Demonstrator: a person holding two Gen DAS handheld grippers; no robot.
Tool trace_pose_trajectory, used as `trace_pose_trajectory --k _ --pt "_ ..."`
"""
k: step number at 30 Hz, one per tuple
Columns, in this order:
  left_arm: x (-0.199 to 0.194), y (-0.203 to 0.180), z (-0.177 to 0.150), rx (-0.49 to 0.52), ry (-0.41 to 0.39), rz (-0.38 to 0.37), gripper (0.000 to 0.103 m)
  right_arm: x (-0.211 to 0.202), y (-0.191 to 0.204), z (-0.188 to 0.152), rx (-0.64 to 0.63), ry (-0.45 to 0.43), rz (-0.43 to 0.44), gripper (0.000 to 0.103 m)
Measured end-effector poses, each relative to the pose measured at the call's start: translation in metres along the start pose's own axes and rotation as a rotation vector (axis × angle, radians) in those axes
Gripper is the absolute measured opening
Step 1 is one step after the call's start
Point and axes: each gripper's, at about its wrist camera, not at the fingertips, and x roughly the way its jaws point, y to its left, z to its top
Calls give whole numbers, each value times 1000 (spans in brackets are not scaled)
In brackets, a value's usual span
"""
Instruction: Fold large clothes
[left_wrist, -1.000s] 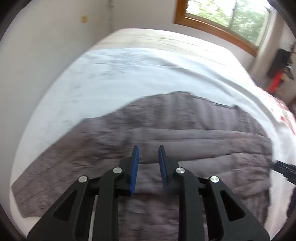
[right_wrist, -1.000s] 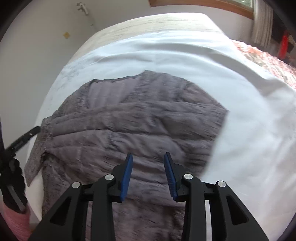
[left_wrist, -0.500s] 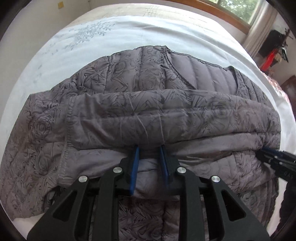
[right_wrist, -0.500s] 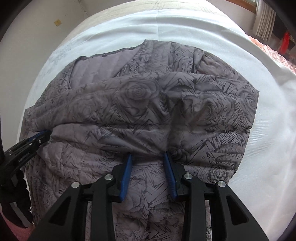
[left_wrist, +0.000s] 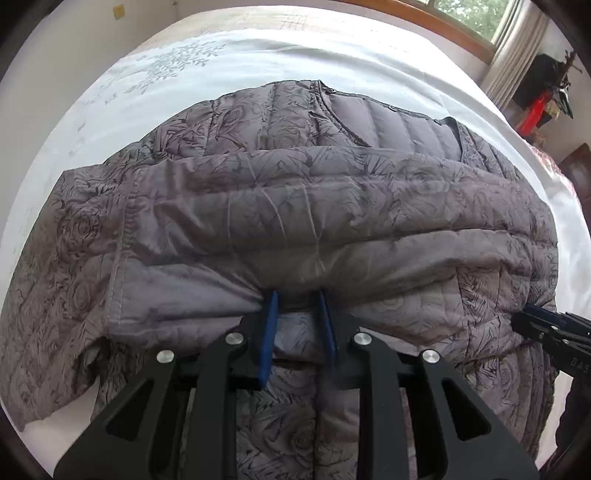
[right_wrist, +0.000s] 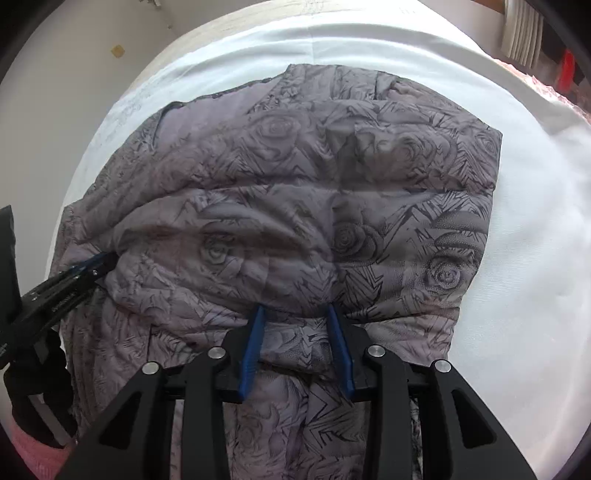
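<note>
1. The grey quilted puffer jacket with a dark rose print (left_wrist: 295, 221) lies spread across the white bed sheet (left_wrist: 258, 62) and fills the middle of both wrist views; its collar opening sits in the upper centre of the left wrist view.
2. At the lower centre of the left wrist view, the left gripper (left_wrist: 297, 314) has its blue-padded jaws parted by a moderate gap, with the tips pushed under the near edge of a folded-over sleeve. Padding sits between the jaws, but they do not pinch it.
3. At the lower centre of the right wrist view, the right gripper (right_wrist: 297, 325) stands a little wider apart. Its tips are tucked under the puffy fold's edge, and nothing is clamped.
4. My judgement: the step in hand is taking hold of this fold edge with both tools.
5. To do it well, slide both sets of tips deeper, so each bite takes the full padded layer and not just the slippery shell.
6. Close both together and lift evenly, or the down filling may let 1 side slip free.
</note>
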Motion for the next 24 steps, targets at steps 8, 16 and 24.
trace_pose_trajectory --k 8,16,24 --pt "-24 22 5 -57 -10 -29 26 -30 12 7 -9 -31 11 42" --pt "-91 154 -64 -257 -59 110 46 -60 21 -13 -63 -54 -26 49" --pt "-132 328 -170 -624 1 403 62 -43 20 -16 -61 -22 -54 49"
